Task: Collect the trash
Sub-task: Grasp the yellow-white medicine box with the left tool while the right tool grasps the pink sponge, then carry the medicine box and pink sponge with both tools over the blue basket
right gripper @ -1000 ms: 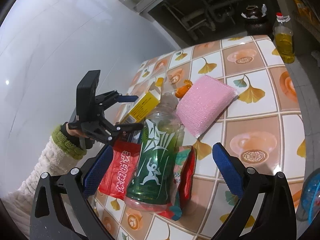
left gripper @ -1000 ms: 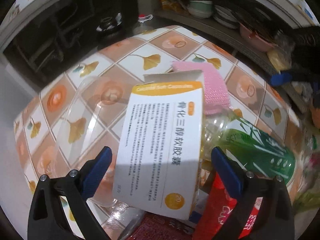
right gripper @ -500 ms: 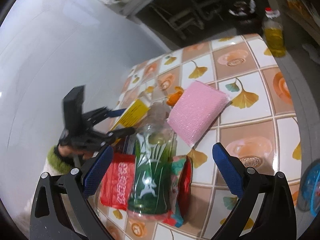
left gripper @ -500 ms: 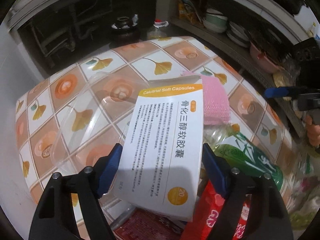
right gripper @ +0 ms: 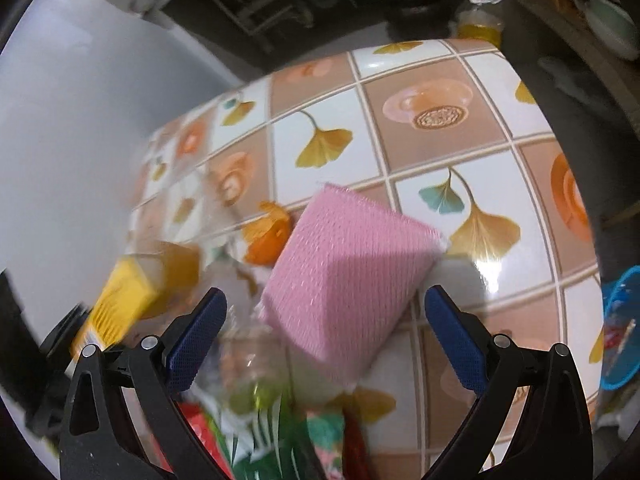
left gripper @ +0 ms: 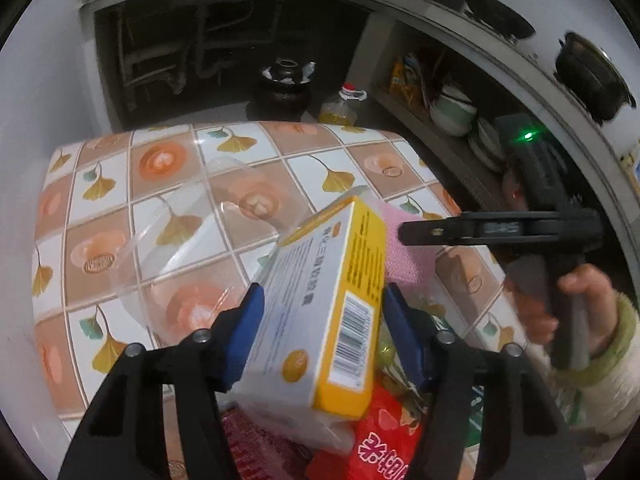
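Left hand-held gripper (left gripper: 320, 332) closing on medicine carton (left gripper: 320, 312): light, thin-walled, crushable; grip flat faces. Right hand-held gripper (right gripper: 324, 336) open over pink sponge (right gripper: 344, 268), soft, beside carton.

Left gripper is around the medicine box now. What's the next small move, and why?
Probably finish closing and lift the medicine box straight up. The left gripper has the box between its closing jaws, blue pads at both sides, tilted above the red packet and the clear plastic tray. Right gripper hangs open over the pink sponge.
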